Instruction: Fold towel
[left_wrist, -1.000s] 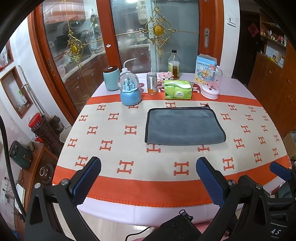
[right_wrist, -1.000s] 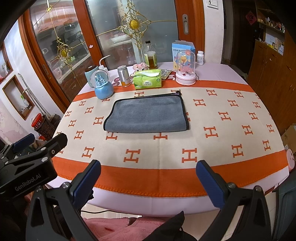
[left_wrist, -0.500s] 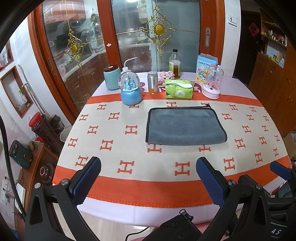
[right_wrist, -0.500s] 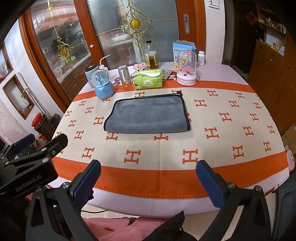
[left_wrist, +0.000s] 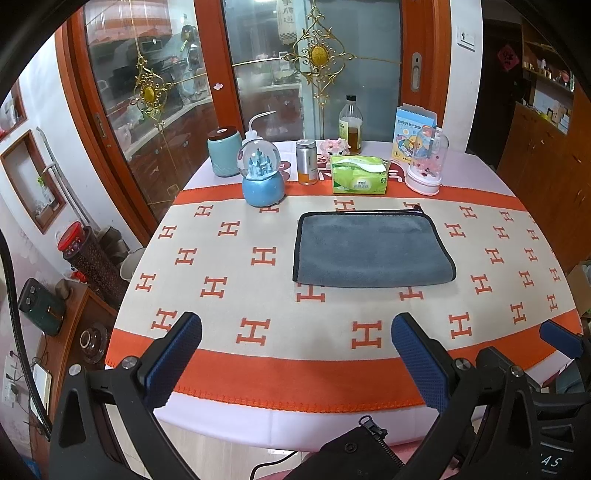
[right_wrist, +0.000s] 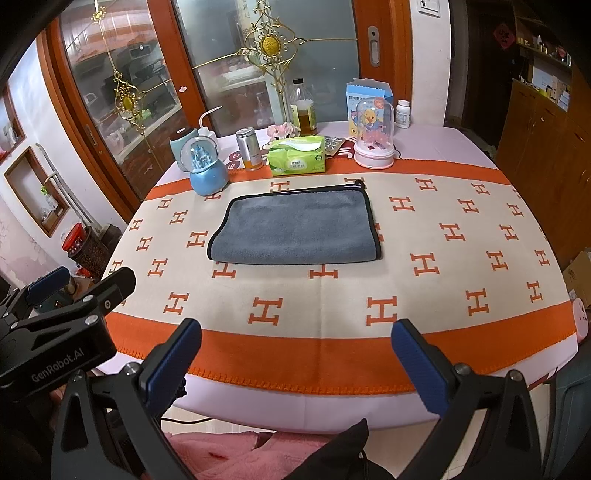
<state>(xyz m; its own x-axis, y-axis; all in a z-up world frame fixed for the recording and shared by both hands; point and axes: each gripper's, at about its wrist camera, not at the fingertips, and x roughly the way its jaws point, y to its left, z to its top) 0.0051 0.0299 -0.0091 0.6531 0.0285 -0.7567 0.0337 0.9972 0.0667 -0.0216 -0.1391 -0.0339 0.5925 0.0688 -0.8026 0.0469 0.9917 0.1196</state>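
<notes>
The tabletop (left_wrist: 229, 302) fills most of both views, covered by a cream cloth with orange H marks and an orange border. On it, toward the far side and a little right of centre in the left wrist view, lies the grey towel (left_wrist: 373, 251), flat, folded over with its rounded fold at the near edge and black-trimmed edges at the far and side margins. The left gripper (left_wrist: 295, 350) hangs over the near edge of the tabletop, its jaws spread wide and holding nothing, well apart from the towel. The right gripper (right_wrist: 295, 354) sits likewise at the near edge, jaws wide and empty. Along the far side stand smaller things: a green tissue pack (left_wrist: 359, 180) just beyond the towel, a blue snow globe (left_wrist: 262, 177) to its left, a pink-based glass dome (left_wrist: 424, 166) to its right, a teal jar (left_wrist: 223, 151) at far left, and a small metal can (left_wrist: 307, 162) between globe and tissue pack.
</notes>
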